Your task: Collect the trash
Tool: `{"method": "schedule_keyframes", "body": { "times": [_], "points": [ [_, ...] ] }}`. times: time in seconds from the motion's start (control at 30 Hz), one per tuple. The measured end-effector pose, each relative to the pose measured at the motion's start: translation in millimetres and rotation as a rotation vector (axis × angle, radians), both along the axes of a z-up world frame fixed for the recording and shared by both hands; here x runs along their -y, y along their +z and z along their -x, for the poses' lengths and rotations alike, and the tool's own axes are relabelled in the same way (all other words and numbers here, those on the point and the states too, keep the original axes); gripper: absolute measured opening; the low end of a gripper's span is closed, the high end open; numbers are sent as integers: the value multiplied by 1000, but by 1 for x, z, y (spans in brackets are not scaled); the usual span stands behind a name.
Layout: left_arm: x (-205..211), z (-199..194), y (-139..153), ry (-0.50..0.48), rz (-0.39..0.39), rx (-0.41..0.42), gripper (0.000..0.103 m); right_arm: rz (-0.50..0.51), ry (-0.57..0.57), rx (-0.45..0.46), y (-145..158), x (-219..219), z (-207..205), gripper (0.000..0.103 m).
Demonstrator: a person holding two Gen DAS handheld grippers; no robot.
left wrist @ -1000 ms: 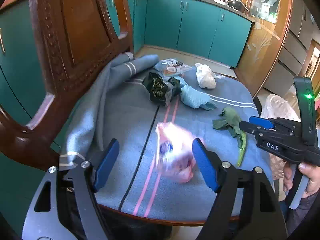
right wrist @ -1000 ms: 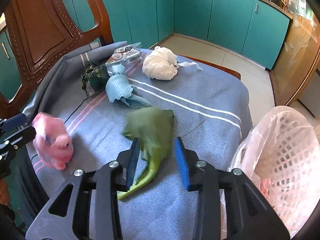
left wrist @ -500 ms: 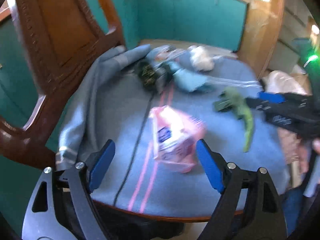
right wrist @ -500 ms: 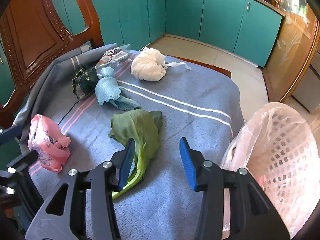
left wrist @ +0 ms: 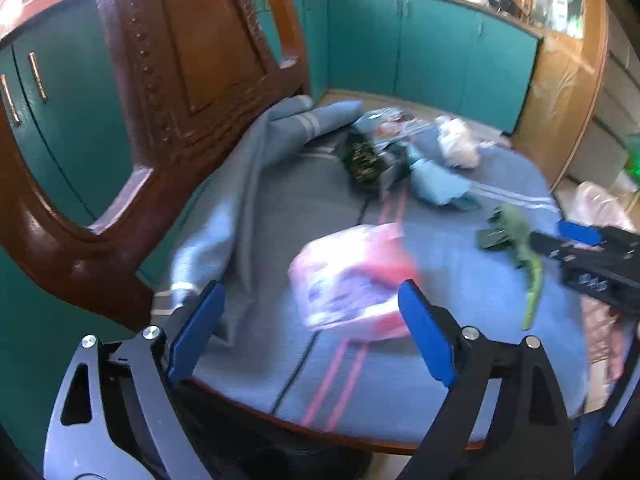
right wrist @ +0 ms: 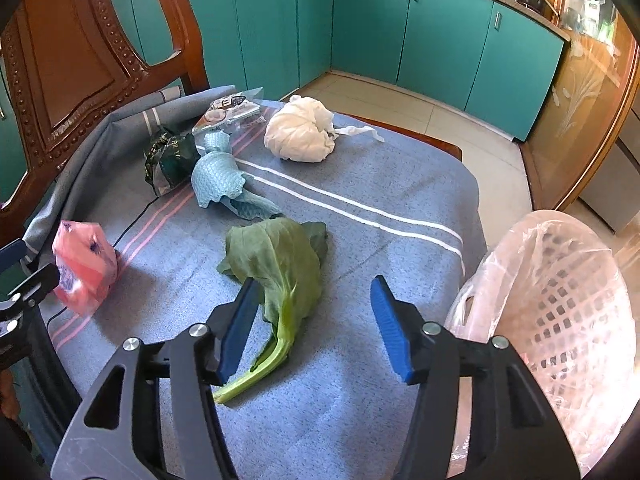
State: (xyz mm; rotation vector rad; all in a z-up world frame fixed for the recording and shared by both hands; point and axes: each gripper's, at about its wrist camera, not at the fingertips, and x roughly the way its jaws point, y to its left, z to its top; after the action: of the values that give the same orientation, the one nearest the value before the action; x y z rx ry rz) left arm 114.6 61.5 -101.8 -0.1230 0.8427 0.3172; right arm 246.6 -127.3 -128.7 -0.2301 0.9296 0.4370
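A pink plastic packet (left wrist: 352,276), blurred, lies on the blue blanket (left wrist: 260,216) just ahead of my left gripper (left wrist: 312,320). Its jaws are opening wide, and the pads stand clear of the packet. In the right wrist view the same packet (right wrist: 84,264) sits at the blanket's left edge. A green vegetable leaf (right wrist: 276,256) lies flat, its stalk running beside the left finger of my right gripper (right wrist: 316,320). That gripper's jaws are opening too, with nothing pressed between them.
Farther back lie a white paper wad (right wrist: 304,132), a light blue cloth (right wrist: 224,180), a dark green wrapper (right wrist: 168,156) and a clear packet (right wrist: 232,108). A bag-lined white basket (right wrist: 560,300) stands at the right. A carved wooden chair back (left wrist: 168,80) rises on the left.
Both pairs of jaws have spread wider. The pink packet has come to rest on the blanket. The leaf, earlier between the right jaws, now lies loose and flat.
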Motion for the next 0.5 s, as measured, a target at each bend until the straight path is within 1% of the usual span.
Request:
{"method": "schedule_keyframes", "body": {
  "times": [0.03, 0.1, 0.2, 0.37, 0.47, 0.5],
  "points": [
    [1, 0, 1, -7, 7, 3, 91, 3, -2, 1, -1, 0, 0, 58],
    [5, -3, 0, -21, 7, -2, 92, 8, -6, 3, -2, 0, -1, 58],
    [11, -8, -6, -32, -2, -32, 92, 9, -12, 2, -2, 0, -2, 58],
    [13, -17, -17, -61, 16, -76, 92, 13, -14, 2, -4, 0, -2, 58],
    [9, -20, -24, -54, 49, -89, 93, 15, -12, 3, -5, -2, -2, 61],
    [6, -23, -27, -52, 82, -92, 93, 16, -9, 2, -5, -3, -2, 61]
  ]
}}
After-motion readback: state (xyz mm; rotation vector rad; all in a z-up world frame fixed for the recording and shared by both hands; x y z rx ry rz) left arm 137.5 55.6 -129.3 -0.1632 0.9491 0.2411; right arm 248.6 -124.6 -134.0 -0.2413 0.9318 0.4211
